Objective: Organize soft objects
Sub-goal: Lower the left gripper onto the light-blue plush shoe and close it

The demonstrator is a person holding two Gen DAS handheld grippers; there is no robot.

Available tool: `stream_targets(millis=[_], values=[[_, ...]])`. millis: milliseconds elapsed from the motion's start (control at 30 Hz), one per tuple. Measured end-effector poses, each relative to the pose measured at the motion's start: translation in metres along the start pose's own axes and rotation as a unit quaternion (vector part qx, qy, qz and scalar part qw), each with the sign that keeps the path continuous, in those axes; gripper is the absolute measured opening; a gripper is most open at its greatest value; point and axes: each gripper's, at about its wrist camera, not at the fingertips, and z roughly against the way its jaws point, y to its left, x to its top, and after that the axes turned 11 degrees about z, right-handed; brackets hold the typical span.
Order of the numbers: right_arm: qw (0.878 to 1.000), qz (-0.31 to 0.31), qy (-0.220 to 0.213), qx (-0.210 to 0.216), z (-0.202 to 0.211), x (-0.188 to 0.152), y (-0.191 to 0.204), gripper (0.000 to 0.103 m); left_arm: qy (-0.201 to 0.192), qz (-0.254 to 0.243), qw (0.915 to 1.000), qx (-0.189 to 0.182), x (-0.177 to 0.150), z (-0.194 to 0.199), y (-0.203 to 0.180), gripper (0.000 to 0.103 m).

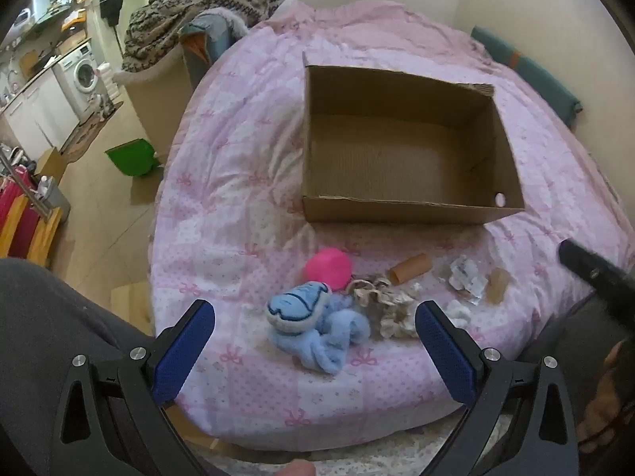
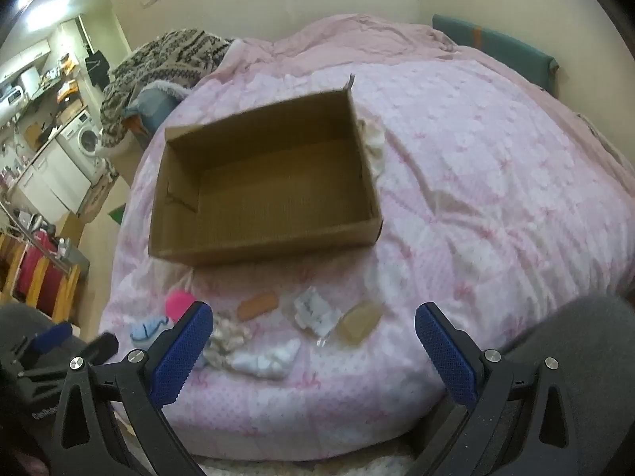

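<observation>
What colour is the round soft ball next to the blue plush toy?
Bright pink ball, clearest in the left wrist view.

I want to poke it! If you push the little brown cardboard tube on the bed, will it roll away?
Probably a bit. The cardboard tube lies on its side, so its round wall could roll. The pink quilt looks soft and wrinkled, which would likely stop it soon. It looks hollow, so it is probably light and might squash if the left gripper squeezes hard.
</observation>
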Motion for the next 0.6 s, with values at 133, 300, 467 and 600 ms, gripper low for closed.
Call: stream_targets(millis=[133, 300, 467, 600], values=[[0.999, 0.002, 0.031, 0.014, -0.017, 0.018, -0.013, 0.103, 0.013, 0.016, 0.9997, 0.013, 0.023, -0.007, 0.005, 0.101], [0.996, -0.009, 0.082, 0.027, -0.054, 0.024, -0.033, 0.103, 0.066, 0.041, 0.9965, 0.032, 0.047, -0.043, 0.027, 0.101], [0.993, -0.052, 0.101, 0.027, -0.079, 0.012, -0.049, 0.103, 0.144, 0.07, 0.9862, 0.042, 0.05, -0.091, 0.049, 0.101], [0.992, -0.068, 0.104, 0.037, -0.083, 0.01, -0.054, 0.103, 0.2, 0.058, 0.9778, 0.022, 0.034, -0.112, 0.041, 0.101]])
